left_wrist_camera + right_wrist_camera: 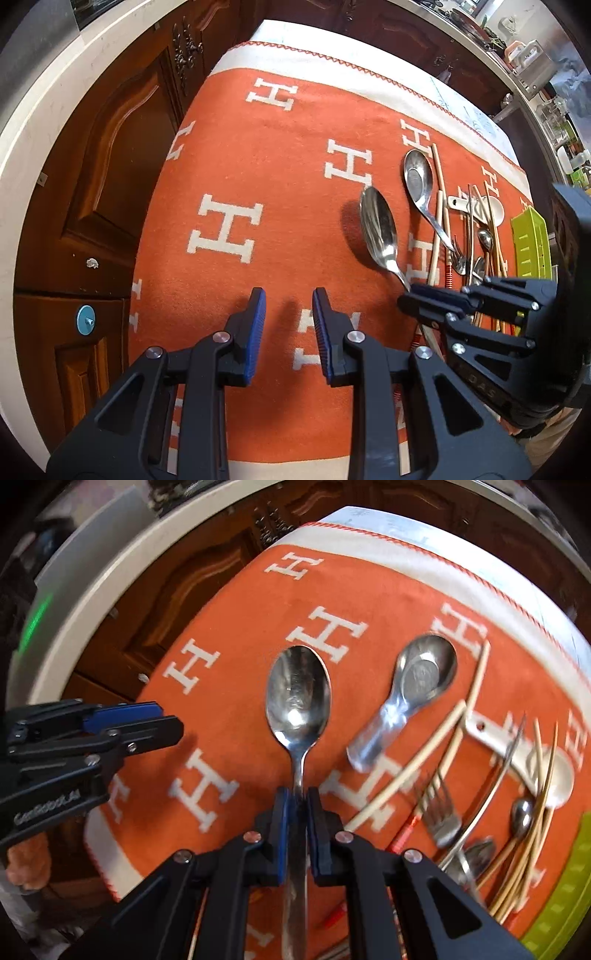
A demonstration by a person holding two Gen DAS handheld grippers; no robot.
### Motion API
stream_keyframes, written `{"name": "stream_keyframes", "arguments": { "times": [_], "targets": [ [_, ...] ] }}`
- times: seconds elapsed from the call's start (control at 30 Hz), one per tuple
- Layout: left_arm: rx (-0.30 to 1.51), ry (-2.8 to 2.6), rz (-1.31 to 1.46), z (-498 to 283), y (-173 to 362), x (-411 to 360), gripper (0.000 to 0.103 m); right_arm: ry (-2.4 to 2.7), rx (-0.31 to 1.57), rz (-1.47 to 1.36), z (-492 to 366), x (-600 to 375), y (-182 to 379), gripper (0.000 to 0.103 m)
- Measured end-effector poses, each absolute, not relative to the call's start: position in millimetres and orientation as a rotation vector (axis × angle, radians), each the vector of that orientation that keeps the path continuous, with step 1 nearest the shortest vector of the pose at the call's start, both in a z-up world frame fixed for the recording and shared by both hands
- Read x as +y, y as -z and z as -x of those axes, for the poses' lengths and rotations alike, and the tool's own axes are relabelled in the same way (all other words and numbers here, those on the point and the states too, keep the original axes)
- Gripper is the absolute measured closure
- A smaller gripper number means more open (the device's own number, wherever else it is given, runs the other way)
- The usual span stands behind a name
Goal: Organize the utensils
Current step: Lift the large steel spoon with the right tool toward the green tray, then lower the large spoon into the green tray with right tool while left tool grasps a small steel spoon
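**Mia:** Right tongs (295, 805) are pinching the big shiny spoon (298, 690) by its handle. The blue pads (281, 812) press on both sides of it.

**Ben:** Where is the round part of the spoon?

**Mia:** It sticks out past the tips, on the far side, and faces up. It is over the orange cloth (236, 635) with the white H letters.

**Ben:** And the left tongs (289, 306)?

**Mia:** They have a gap between the tips, and nothing is in it. They are to the left of the spoon (378, 225), over bare cloth (288, 177).

**Ben:** What else is there?

**Mia:** A short, deep metal spoon (424, 672) lies just to the right of the big one, apart from it. Farther right is a messy pile: a fork (441, 812), pale chopsticks (410, 764), a white spoon (550, 771) and thin sticks all crossing each other.

**Ben:** Anything at the edge?

**Mia:** A green tray (530, 240) sits on the right, just beside the pile. Brown wood cabinets (122, 147) stand on the left, past the cloth.
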State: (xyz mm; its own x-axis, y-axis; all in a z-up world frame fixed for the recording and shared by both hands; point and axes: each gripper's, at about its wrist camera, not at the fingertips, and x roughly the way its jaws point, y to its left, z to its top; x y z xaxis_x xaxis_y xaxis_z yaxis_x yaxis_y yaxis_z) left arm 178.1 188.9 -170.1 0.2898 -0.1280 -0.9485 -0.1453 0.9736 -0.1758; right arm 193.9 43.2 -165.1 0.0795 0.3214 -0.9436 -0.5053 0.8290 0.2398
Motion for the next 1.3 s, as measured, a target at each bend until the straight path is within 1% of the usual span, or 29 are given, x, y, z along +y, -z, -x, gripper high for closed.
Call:
{"name": "stream_keyframes", "arguments": {
  "times": [0.23,0.6,0.73,0.87,0.93,0.97,1.1,1.3],
  "targets": [
    [1.265,0.005,0.229,-177.4,161.8,180.8,0.080,-0.608,1.320,0.003,-174.3,4.8,145.2,0.094],
    [1.235,0.122,0.256,-210.8,140.8,134.4,0.080,-0.495,1.136,-0.169,-127.1,-94.4,56.4,0.094],
    [1.264,0.151,0.318,-235.6,148.0,118.7,0.080,-0.369,1.093,-0.188,-114.2,-148.0,43.5,0.094],
    [1.284,0.165,0.345,-260.5,159.7,105.2,0.078,-0.179,1.109,-0.202,-105.8,-209.5,52.8,0.094],
    [1.294,0.159,0.352,-273.7,165.8,101.7,0.068,-0.112,1.120,-0.204,-103.5,-229.7,61.6,0.094],
    [1.298,0.153,0.351,-277.9,168.9,101.4,0.066,-0.076,1.129,-0.203,-102.0,-238.8,68.3,0.094],
    [1.321,0.124,0.346,-294.3,184.2,97.1,0.065,0.018,1.196,-0.204,-103.4,-271.4,95.0,0.094],
    [1.310,0.084,0.319,-311.0,195.6,90.1,0.065,0.038,1.285,-0.202,-110.5,-276.1,129.5,0.094]
  ]
}}
